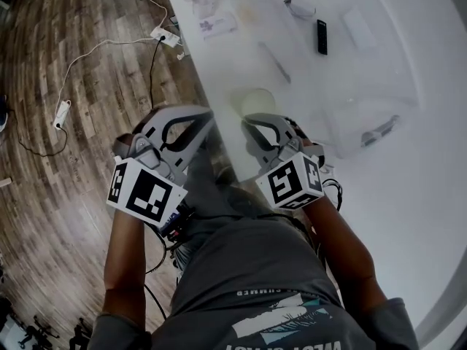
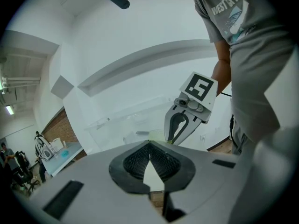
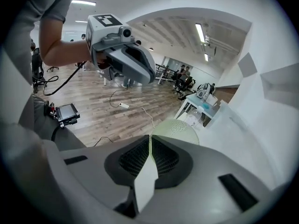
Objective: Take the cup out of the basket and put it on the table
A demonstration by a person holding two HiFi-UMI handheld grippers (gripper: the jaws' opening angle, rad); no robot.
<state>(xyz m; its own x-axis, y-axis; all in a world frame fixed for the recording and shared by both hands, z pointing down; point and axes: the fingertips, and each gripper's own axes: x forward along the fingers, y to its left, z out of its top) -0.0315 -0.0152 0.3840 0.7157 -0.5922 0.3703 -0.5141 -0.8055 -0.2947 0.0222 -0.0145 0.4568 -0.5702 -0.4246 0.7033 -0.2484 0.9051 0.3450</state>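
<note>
Here, your left gripper [image 2: 150, 143] and right gripper [image 3: 149, 137] are clenched, empty. The cup [image 1: 255, 102] stands on the table [image 1: 408, 195] just beyond them

Grey short-sleeved T-shirt [image 1: 248, 268] with a white and teal print [image 1: 281, 318] on the chest; the lettering is cut off. Grey trousers [image 2: 275, 171]. The left gripper [image 1: 203, 119] and right gripper [image 1: 252, 122] have smooth grey plastic shells, each with a teardrop-shaped cut-out. Each carries a white cube, the left cube [image 1: 144, 192] and right cube [image 1: 292, 179], printed with black square markers. The pads [image 2: 135, 160] are black and ribbed. Black cables [image 1: 334, 189] run by the right cube, with more under the left one.
</note>
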